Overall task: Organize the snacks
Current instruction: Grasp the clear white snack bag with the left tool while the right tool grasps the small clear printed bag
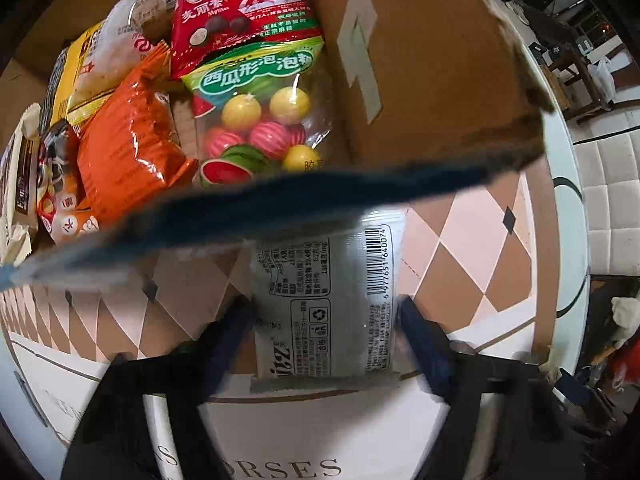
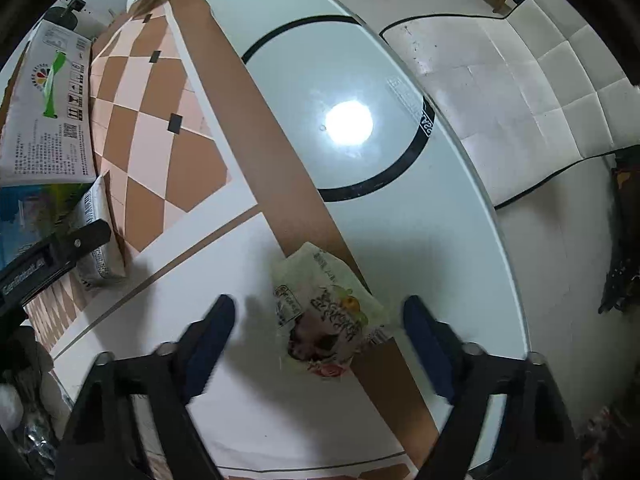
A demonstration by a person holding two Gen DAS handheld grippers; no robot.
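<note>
Beside the cardboard box, your left gripper pinches a silver snack packet. Your right gripper hangs spread around a pale packet on the table.

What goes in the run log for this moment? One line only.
left gripper: shut on silver packet beside snack box | right gripper: open over cream packet on table

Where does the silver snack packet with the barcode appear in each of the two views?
Left wrist: the silver snack packet is at lower centre, gripped by the left gripper, just below the cardboard box.
Right wrist: it shows at the left edge, barcode visible, behind the left gripper's black body.
Shared landmark: the diamond-patterned mat.
</note>
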